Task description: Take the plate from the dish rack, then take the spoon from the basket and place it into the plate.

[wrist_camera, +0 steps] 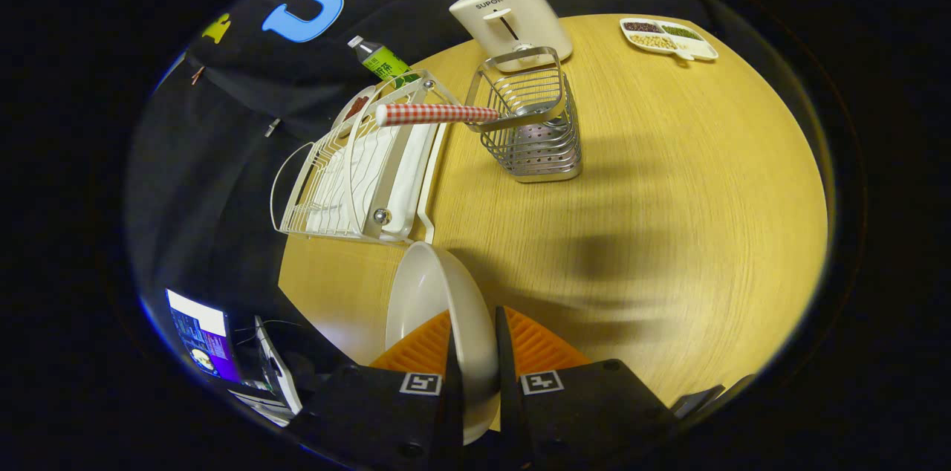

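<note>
Round wooden table (pixel 669 218), bearing every item listed here; positions are given relative to the wire basket (pixel 531 125) standing near its middle. Dish rack (pixel 356 174): white wire frame just beside the basket, on the side toward the booth wall, its slots running away from the camera. Plate (pixel 435 307): white, held on edge on the camera's side of the basket, near the rack's closer end; its long axis runs from the fingers up toward the rack, its hollow face turned toward the rack's side. Gripper (pixel 475 359): both fingers pressed against the plate's rim, one on each face, clamping it between them. Toaster (pixel 511 18): cream, directly beyond the basket, two slices standing in its slots. Spoon (pixel 438 114): bowl end down inside the basket, the red-and-white checked handle leaning out over the rim, long axis nearly level and pointing toward the dish rack. Divided snack tray (pixel 669 38): beyond the basket, past the toaster on the side away from the rack. Green-labelled bottle (pixel 380 61): behind the rack's far end
</note>
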A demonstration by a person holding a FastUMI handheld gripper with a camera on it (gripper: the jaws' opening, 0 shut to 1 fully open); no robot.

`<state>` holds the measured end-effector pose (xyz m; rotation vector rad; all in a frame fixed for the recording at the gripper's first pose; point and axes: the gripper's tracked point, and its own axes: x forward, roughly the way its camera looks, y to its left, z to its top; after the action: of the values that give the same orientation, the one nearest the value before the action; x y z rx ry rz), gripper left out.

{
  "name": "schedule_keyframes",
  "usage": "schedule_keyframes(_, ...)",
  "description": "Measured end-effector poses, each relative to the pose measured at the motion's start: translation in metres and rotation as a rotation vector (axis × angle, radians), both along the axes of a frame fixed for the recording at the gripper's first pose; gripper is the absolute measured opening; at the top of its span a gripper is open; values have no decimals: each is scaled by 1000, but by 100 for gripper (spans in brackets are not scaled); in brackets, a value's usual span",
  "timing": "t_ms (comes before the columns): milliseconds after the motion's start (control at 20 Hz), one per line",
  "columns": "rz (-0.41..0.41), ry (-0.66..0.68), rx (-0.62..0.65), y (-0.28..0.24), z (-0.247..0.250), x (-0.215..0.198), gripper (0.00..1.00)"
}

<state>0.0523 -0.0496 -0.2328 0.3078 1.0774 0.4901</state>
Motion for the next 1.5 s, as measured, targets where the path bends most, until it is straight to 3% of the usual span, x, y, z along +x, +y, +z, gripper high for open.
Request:
schedule_keyframes(100, 18, -4, -25, -6, -10, 4, 25)
schedule_keyframes(250, 33, -21, -93, -23, -27, 13, 36)
schedule_keyframes(400, 20, -47, -86, -28, -21, 20, 47)
schedule_keyframes(500, 4, -134, -74, -28, -5, 31, 76)
schedule_keyframes(600, -2, -240, -80, -27, 15, 39, 86)
schedule_keyframes(650, -5, -296, -89, -27, 27, 44, 99)
schedule_keyframes(1000, 34, -592, -105, -6, 90, 71, 99)
schedule_keyframes(1200, 109, -681, -153, 11, 88, 83, 99)
schedule_keyframes(1500, 132, -826, -239, 29, 92, 122, 99)
